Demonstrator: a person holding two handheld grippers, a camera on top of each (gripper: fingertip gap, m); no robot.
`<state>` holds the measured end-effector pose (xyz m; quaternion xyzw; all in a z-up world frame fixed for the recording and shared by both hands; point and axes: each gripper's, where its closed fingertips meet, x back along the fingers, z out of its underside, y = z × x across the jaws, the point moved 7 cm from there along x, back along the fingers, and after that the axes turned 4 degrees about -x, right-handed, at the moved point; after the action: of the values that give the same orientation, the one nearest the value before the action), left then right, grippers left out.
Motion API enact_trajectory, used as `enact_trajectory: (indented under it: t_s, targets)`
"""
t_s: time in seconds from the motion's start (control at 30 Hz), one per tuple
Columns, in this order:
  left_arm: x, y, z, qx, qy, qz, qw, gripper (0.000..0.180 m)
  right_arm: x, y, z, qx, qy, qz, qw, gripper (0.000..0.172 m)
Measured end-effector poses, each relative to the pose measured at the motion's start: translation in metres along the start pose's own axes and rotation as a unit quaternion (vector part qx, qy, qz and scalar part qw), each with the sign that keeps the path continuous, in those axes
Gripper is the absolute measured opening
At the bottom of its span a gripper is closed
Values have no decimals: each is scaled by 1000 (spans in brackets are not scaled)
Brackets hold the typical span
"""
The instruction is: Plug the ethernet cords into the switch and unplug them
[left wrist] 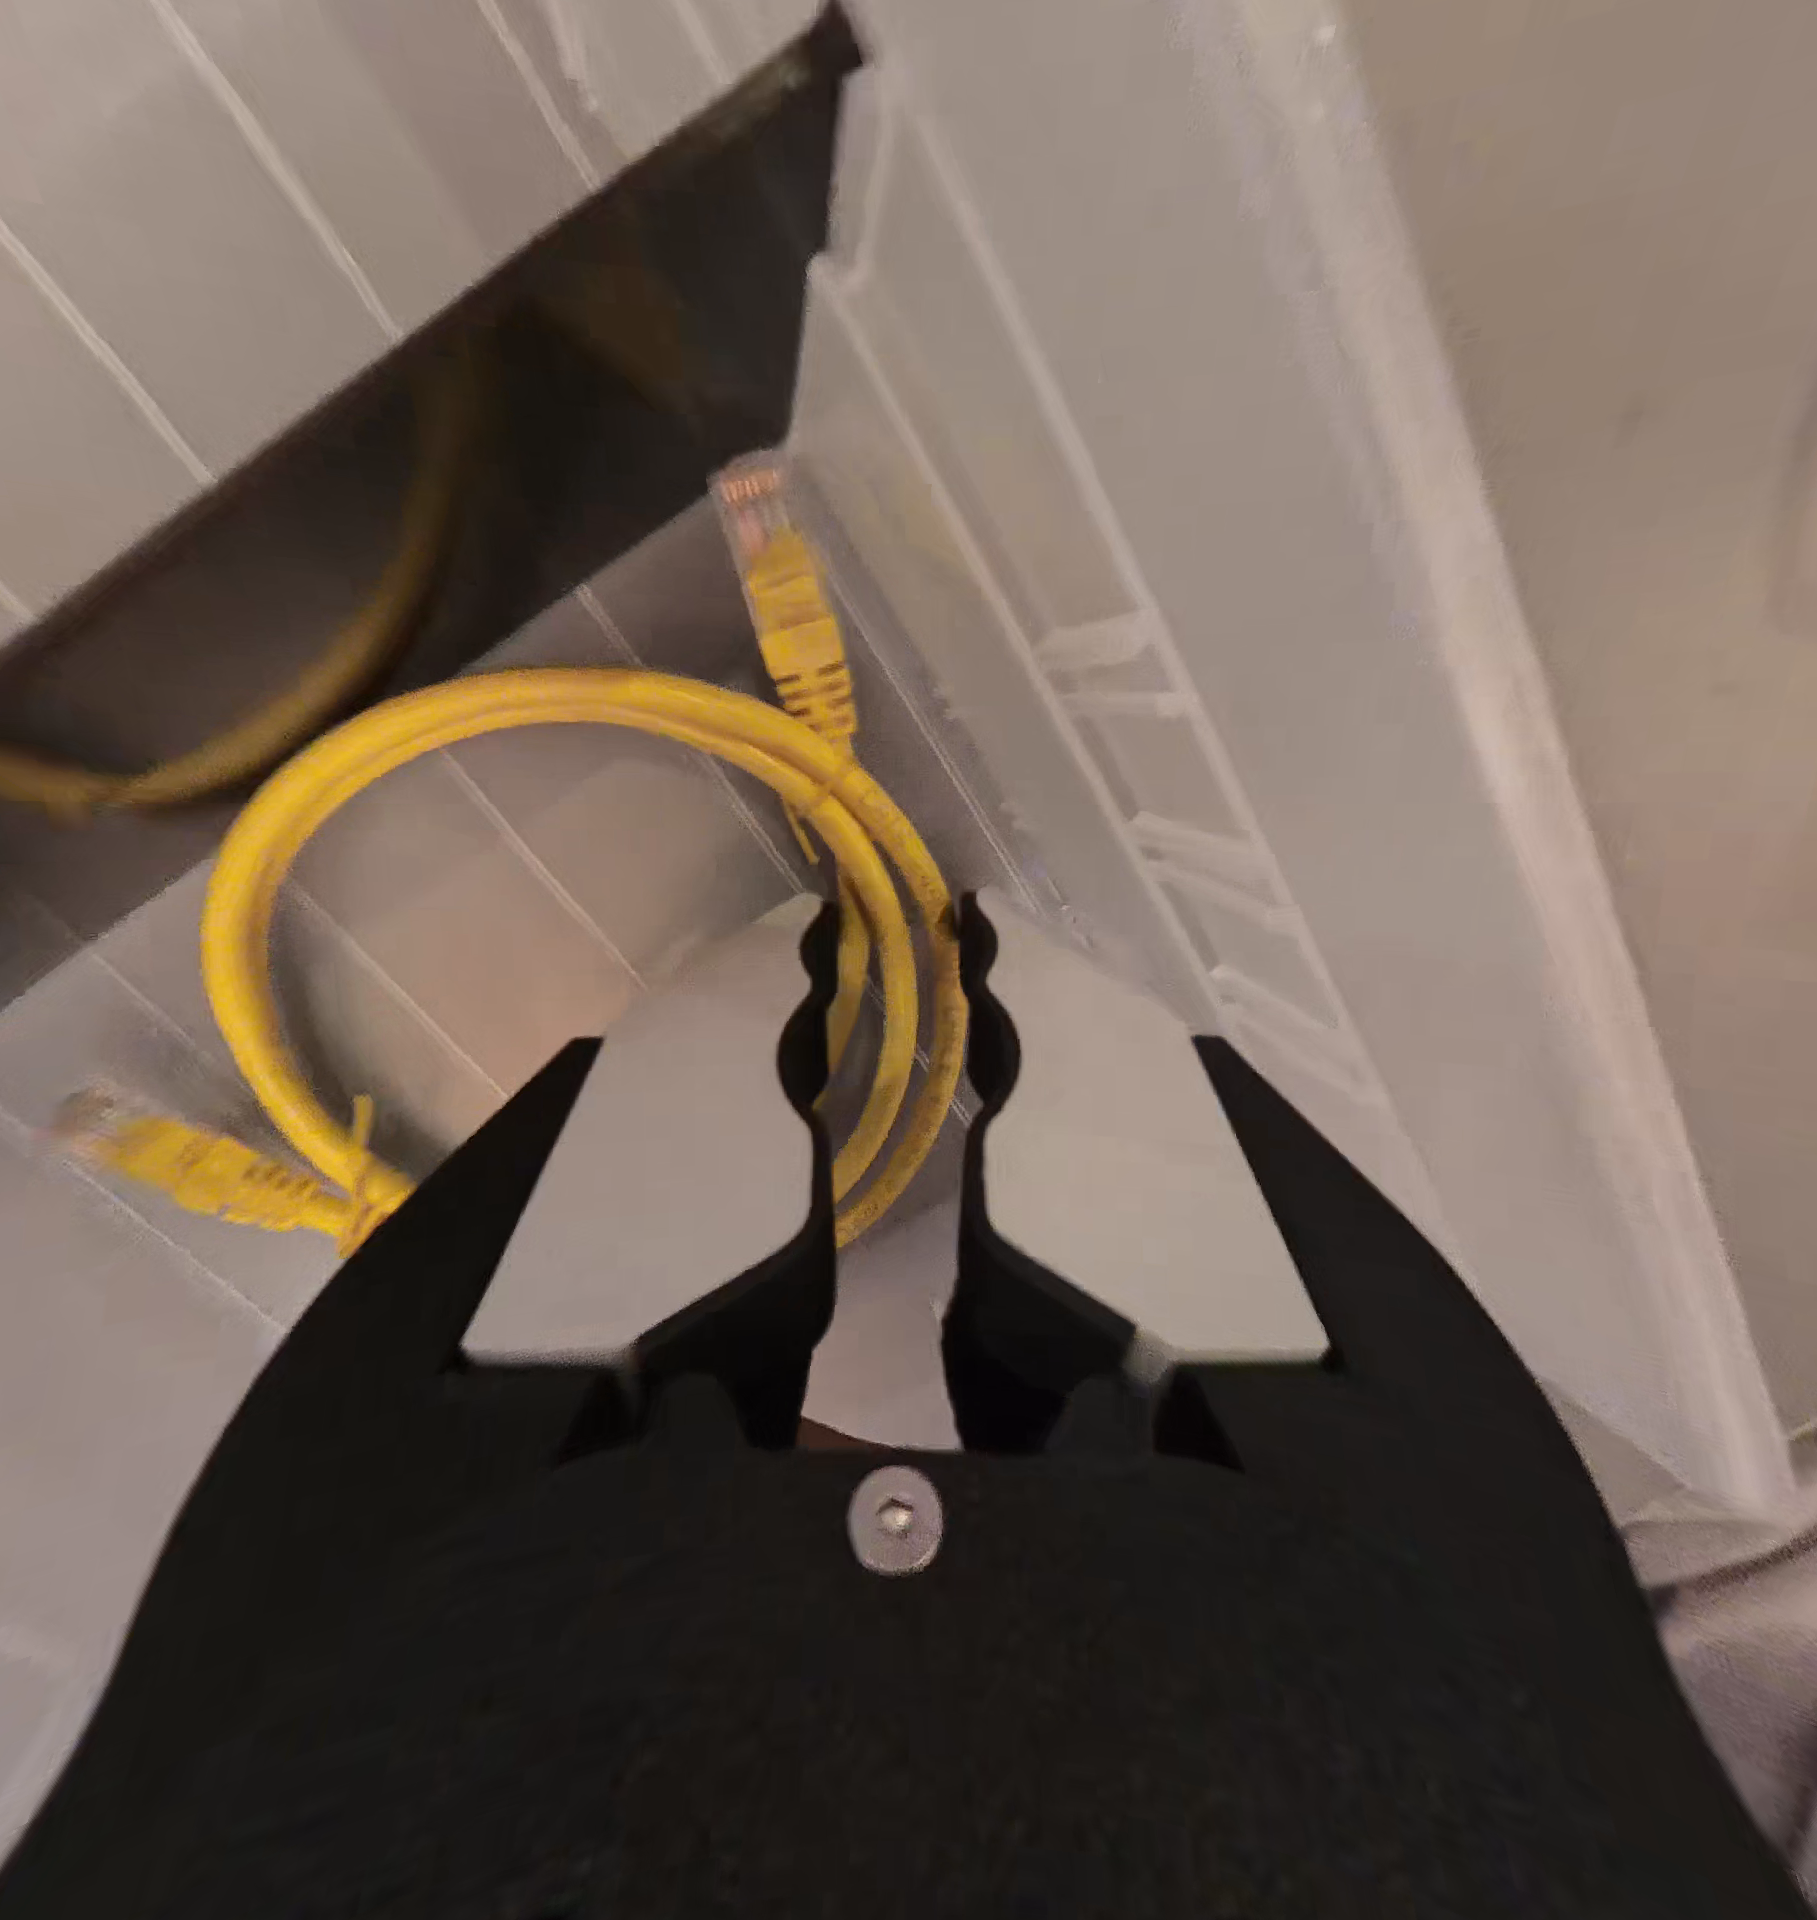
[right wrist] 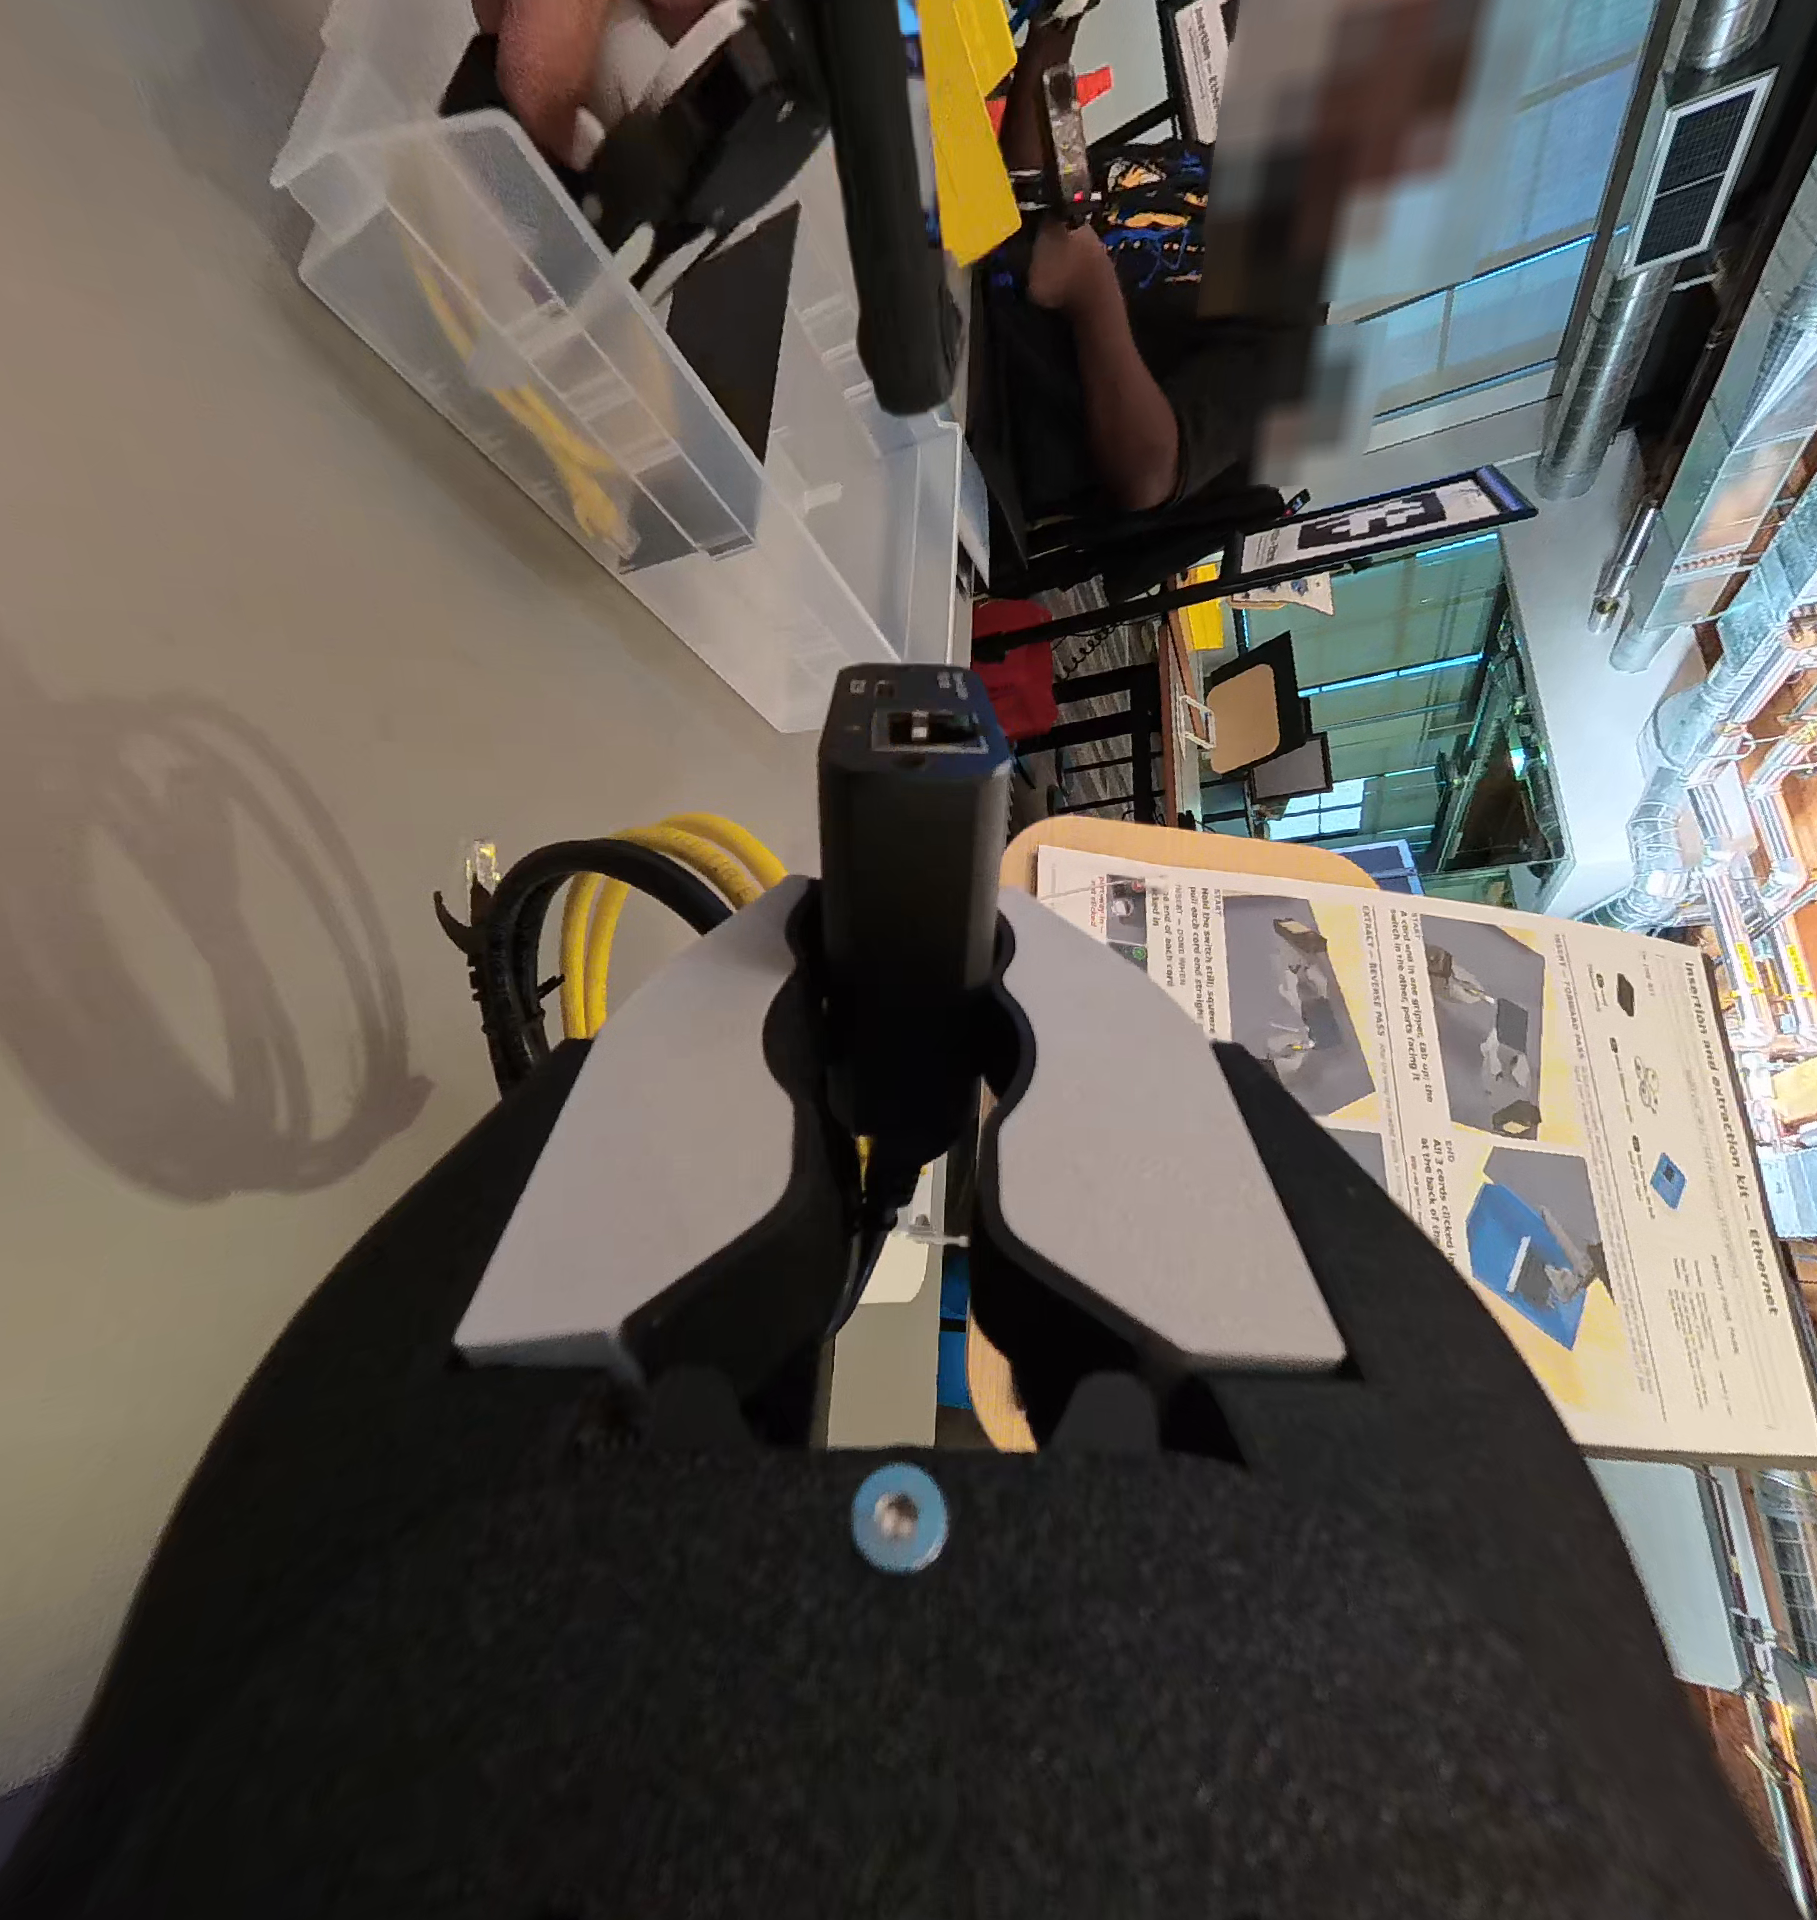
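Note:
In the left wrist view my left gripper [left wrist: 896, 914] is inside a clear plastic bin [left wrist: 1143, 520]. It is shut on a coiled yellow ethernet cord [left wrist: 260, 883], with the strands pinched between the black fingertips [left wrist: 819, 935]. One plug [left wrist: 790, 603] points up and the other [left wrist: 187, 1164] lies at the left. In the right wrist view my right gripper [right wrist: 904, 935] is shut on a dark switch [right wrist: 909, 831], with an open port [right wrist: 925, 727] on its far end. A black cord [right wrist: 514, 966] and a yellow cord [right wrist: 675, 857] loop out beside it.
A dark panel [left wrist: 571, 364] crosses the bin, with another yellow cord [left wrist: 384, 623] behind it. In the right wrist view the bin [right wrist: 800, 582] stands on the grey table [right wrist: 156, 520]. A printed sheet [right wrist: 1455, 1091] lies at the right. A person [right wrist: 1112, 343] sits across.

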<state>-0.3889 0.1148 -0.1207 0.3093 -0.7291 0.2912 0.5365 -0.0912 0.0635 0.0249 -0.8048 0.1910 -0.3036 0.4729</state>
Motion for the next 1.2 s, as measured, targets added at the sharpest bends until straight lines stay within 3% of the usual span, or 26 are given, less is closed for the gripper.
enact_trajectory:
  t_s: [0.03,0.1,0.2,0.33,0.43,0.53,0.6,0.73,0.8,0.93,1.07,1.1,1.2]
  targets:
    - [-1,-1,-1,-14,5,-8,1000,20,-1,-1,-1,0,-2,0,1000,26]
    - [-1,-1,0,-23,7,-16,1000,17,-1,-1,-3,2,-4,1,1000,26]
    - [9,3,6,-14,-45,-17,999,14,1,-1,-4,9,1,1,1000,26]
    - [58,1,21,3,-186,28,982,14,7,-5,-5,10,0,11,1000,26]
    - [106,-23,38,-17,-297,100,950,13,13,-11,-9,8,-10,20,1000,25]
    - [148,-68,52,-39,-410,238,880,13,21,-16,-11,7,-13,30,999,26]
    - [163,-106,60,-61,-466,339,815,13,25,-20,-11,6,-16,36,999,26]
    - [154,-167,72,-57,-503,519,689,13,32,-24,-12,1,-21,44,999,26]
    - [132,-186,73,-36,-492,576,652,13,34,-25,-13,3,-20,46,999,26]
    - [87,-200,74,0,-434,600,672,13,35,-25,-15,8,-20,45,999,26]
    - [58,-192,85,40,-390,572,721,13,34,-23,-16,11,-16,41,999,26]
    - [52,-187,89,58,-388,566,725,13,33,-22,-16,12,-16,39,999,26]
    - [48,-170,106,101,-396,583,702,13,30,-20,-17,12,-17,34,999,26]
